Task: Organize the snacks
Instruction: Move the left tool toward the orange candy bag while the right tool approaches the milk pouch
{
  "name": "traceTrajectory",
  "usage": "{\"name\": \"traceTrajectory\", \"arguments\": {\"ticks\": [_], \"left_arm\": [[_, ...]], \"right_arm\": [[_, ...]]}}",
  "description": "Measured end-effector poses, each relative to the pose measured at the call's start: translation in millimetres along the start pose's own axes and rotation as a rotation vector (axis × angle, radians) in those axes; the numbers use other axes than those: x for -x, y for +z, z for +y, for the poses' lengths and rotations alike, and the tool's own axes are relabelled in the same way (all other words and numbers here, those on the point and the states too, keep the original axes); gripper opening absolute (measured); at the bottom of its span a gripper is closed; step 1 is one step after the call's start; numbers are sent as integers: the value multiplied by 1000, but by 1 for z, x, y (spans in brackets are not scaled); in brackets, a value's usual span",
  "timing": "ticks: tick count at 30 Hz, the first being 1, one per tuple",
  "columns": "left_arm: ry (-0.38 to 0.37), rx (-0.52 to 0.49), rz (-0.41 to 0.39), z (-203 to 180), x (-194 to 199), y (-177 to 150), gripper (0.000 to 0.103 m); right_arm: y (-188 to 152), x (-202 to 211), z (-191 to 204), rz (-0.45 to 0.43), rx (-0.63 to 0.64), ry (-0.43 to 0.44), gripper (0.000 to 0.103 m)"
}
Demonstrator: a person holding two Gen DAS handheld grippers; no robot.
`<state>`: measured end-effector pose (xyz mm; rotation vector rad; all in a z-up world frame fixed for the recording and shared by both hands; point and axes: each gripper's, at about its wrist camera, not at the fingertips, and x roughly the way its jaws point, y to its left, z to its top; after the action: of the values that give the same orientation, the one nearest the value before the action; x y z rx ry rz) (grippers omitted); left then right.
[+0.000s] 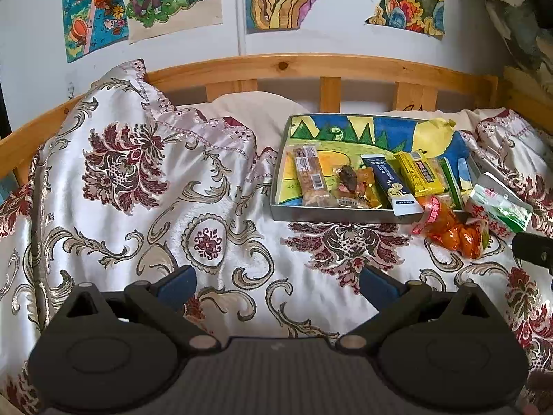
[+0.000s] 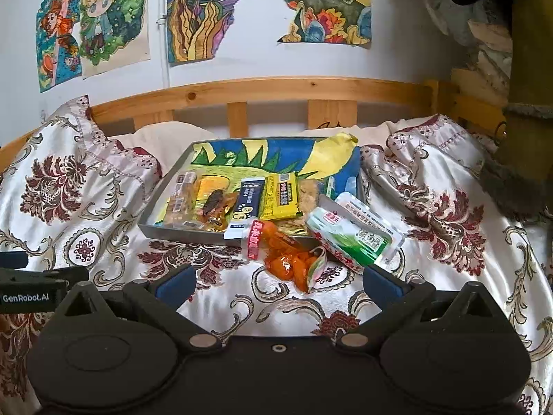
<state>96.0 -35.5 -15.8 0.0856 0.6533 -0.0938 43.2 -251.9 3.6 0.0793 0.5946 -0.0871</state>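
Observation:
A shallow grey tray [image 1: 331, 215] [image 2: 179, 233] with a painted lining rests on the bedspread and holds several snack packets: a clear biscuit pack [image 1: 311, 176], a dark blue sachet [image 1: 390, 181] [image 2: 247, 204] and a yellow packet [image 1: 423, 173] [image 2: 281, 195]. A bag of orange sweets [image 1: 456, 231] [image 2: 288, 259] lies over the tray's front right corner onto the cloth. A green and white packet [image 1: 499, 205] [image 2: 356, 233] leans beside it. My left gripper [image 1: 276, 285] hovers open over bare cloth, left of the tray. My right gripper [image 2: 278, 285] stands open just short of the orange bag.
A floral satin bedspread [image 1: 138, 186] covers the bed in loose folds. A wooden rail [image 1: 311, 65] runs behind, with drawings on the wall above. The other gripper's body [image 2: 31, 290] shows at the left edge of the right wrist view.

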Motion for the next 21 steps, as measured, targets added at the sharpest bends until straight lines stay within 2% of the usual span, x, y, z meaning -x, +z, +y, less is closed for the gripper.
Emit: {"name": "traceTrajectory", "arguments": {"ticks": [21], "left_arm": [[-36, 21, 17, -2, -6, 1, 102]], "right_arm": [[-1, -4, -1, 11, -10, -1, 102]]}}
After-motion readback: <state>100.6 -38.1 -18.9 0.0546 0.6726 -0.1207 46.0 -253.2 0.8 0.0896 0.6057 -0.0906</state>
